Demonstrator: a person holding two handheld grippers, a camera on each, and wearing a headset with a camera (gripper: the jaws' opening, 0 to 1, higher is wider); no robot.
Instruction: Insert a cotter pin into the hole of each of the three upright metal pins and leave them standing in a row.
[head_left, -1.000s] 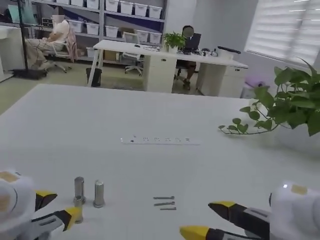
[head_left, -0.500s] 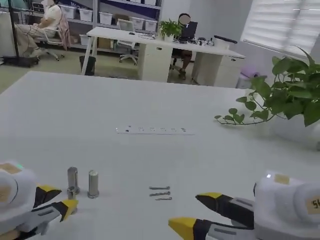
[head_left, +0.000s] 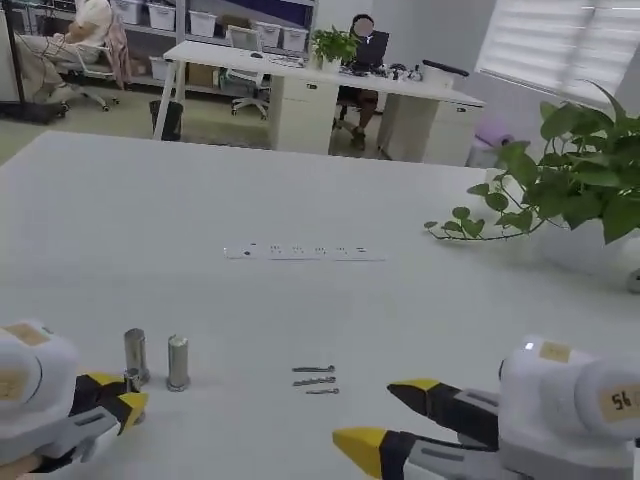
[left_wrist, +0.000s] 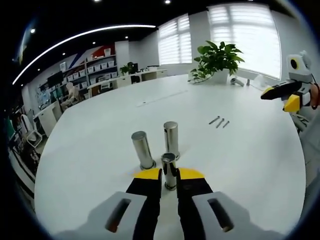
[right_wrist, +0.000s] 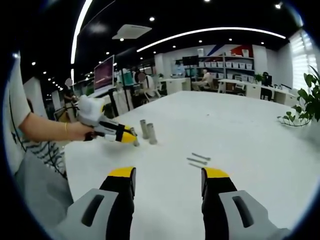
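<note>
At the near left of the desk (head_left: 300, 190), the left tool (left_wrist: 169, 176) has narrowed its jaws since a second ago and now grips the front metal pin (left_wrist: 168, 162), which stands upright between the yellow tips. Three metal pins stand in all: the other two (left_wrist: 142, 149) (left_wrist: 171, 139) are just behind it, side by side and untouched. Three cotter pins (head_left: 314, 380) lie flat where they were, well to the right of the metal pins. The right tool (right_wrist: 169, 175) still hovers near them, jaws spread, gripping nothing.
</note>
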